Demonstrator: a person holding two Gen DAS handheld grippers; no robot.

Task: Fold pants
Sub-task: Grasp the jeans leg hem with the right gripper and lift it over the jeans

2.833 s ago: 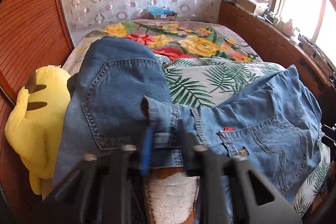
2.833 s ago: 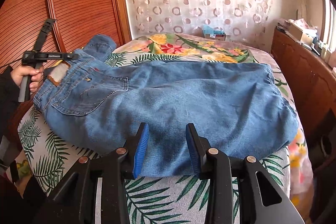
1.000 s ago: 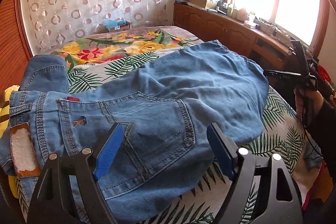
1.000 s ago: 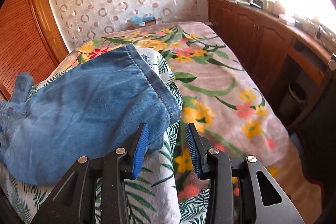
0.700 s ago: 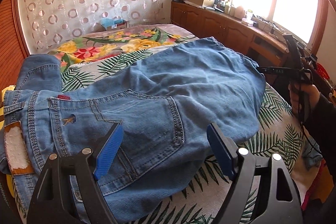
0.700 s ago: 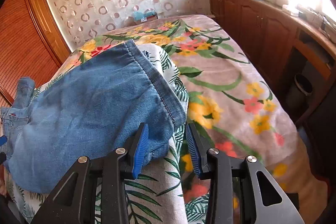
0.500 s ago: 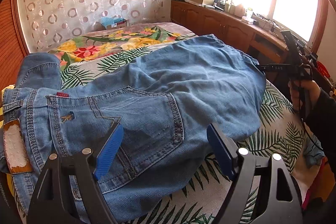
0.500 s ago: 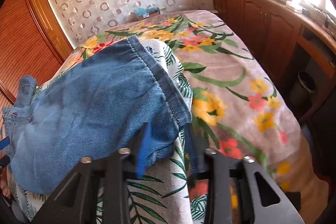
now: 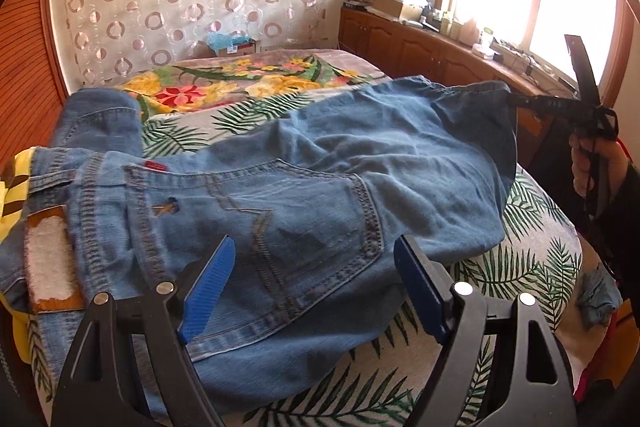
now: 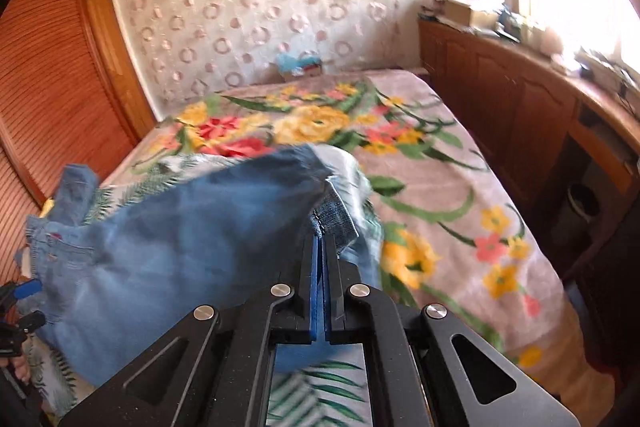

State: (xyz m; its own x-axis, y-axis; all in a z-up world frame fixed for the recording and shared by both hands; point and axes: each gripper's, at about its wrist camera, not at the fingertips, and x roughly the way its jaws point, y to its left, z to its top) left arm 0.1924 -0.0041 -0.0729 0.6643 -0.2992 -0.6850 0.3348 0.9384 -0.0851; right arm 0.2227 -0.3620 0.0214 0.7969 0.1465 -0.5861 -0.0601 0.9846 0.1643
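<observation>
A cardboard box at the head of the bed holds a crumpled blue item, not identifiable; the right gripper, parted around the leg hem half a second ago, now has its jaws clamped on that hem and lifts it; the left gripper remains spread wide above the back pocket, holding nothing; the pants lie across the palm-print cover, blue denim, waistband and leather patch at the left, legs doubled over.
</observation>
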